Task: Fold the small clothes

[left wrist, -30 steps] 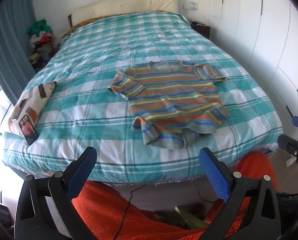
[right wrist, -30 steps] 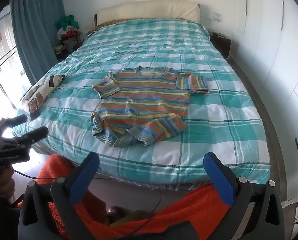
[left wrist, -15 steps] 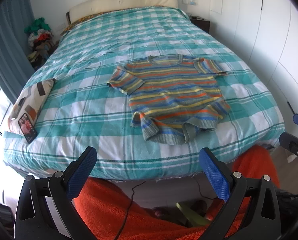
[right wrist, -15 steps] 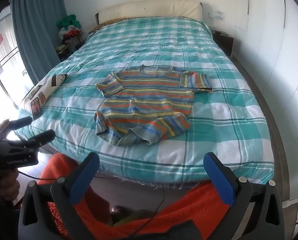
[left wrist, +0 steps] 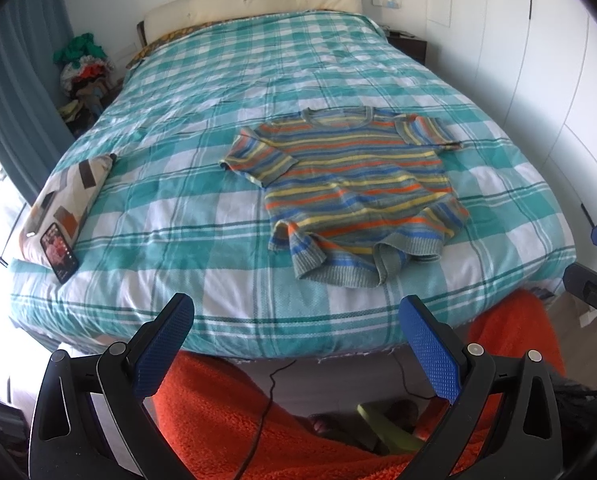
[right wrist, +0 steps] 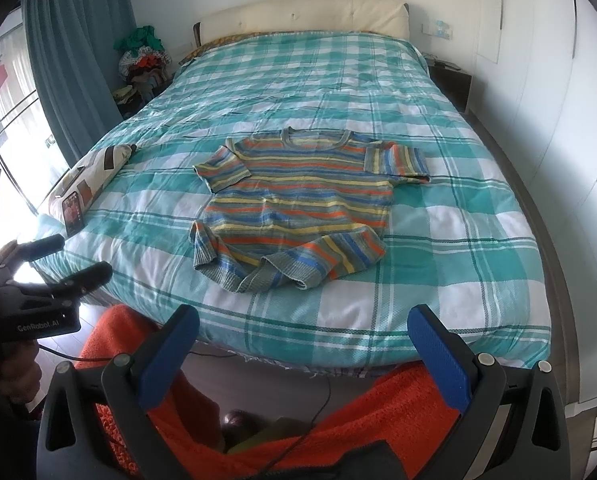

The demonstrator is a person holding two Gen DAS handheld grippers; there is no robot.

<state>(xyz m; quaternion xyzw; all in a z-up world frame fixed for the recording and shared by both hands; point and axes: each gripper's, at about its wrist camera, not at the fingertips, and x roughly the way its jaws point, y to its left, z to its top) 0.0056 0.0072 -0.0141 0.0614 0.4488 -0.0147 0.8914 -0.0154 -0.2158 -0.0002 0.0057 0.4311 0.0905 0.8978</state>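
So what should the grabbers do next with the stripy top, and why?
Probably reach forward and flatten the bottom hem first. The striped knit T-shirt lies spread on the checked bedspread, but its near hem is curled and bunched. Both the left gripper and the right gripper are open, empty and short of the bed edge, so nothing is folded yet.

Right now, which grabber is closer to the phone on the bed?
Left. The left gripper hangs off the bed's foot edge, toward the phone corner. The right gripper sits farther along that edge, beyond the striped sweater.
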